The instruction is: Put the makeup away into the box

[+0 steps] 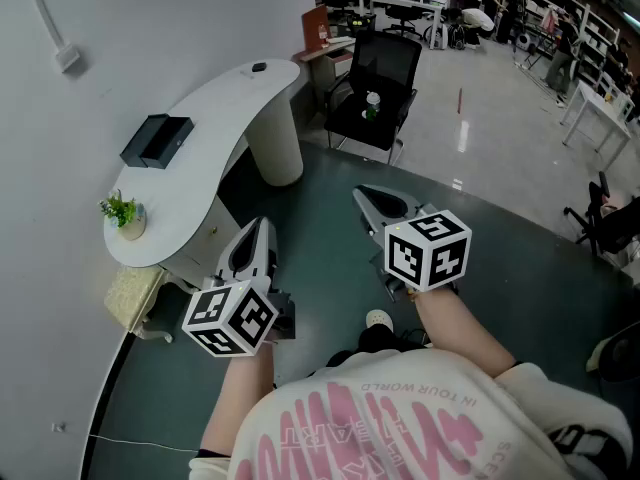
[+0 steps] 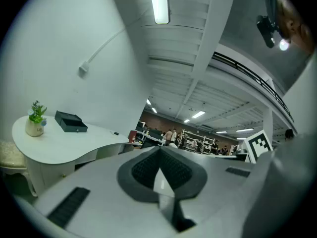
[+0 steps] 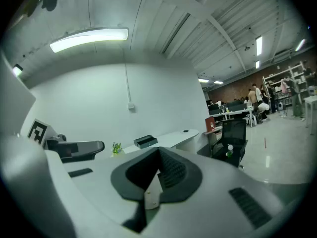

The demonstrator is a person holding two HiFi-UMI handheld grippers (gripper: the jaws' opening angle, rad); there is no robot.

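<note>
Nearest, in the head view: left gripper (image 1: 258, 233), jaws pressed flat together, nothing between them. Just beside it, right gripper (image 1: 372, 198), likewise closed tight and empty, as shown plainly in both gripper views. No makeup carried in either.

Below and ahead of both, only dark floor (image 1: 320, 258), well short of any work surface.

Further out on the left, a pale cushioned stool (image 1: 130, 298) tucked against the foot of a curved white desk (image 1: 230, 108). On the near end of that desk, a small potted plant (image 1: 122, 213). Past the plant, toward the middle of the desk, the black box (image 1: 157, 140), well apart from both grippers. Cannot tell from here whether open or shut, or whether anything lies inside. At the far end of the desk, one small dark item (image 1: 259, 66), too small to name.

As for the makeup itself: nowhere to be made out with any certainty. Possibly the dark item at the far end, possibly out of sight.

Beyond the desk, a black office chair (image 1: 380, 68) with a bottle (image 1: 372, 103) on its seat, then an open hall with shelves and people far off.

Judged from this, the task looks barely begun: nothing gripped and nothing visibly packed. Left to do: close in on the desk, find the makeup, open the jaws, pick each piece up, set it in the box.
</note>
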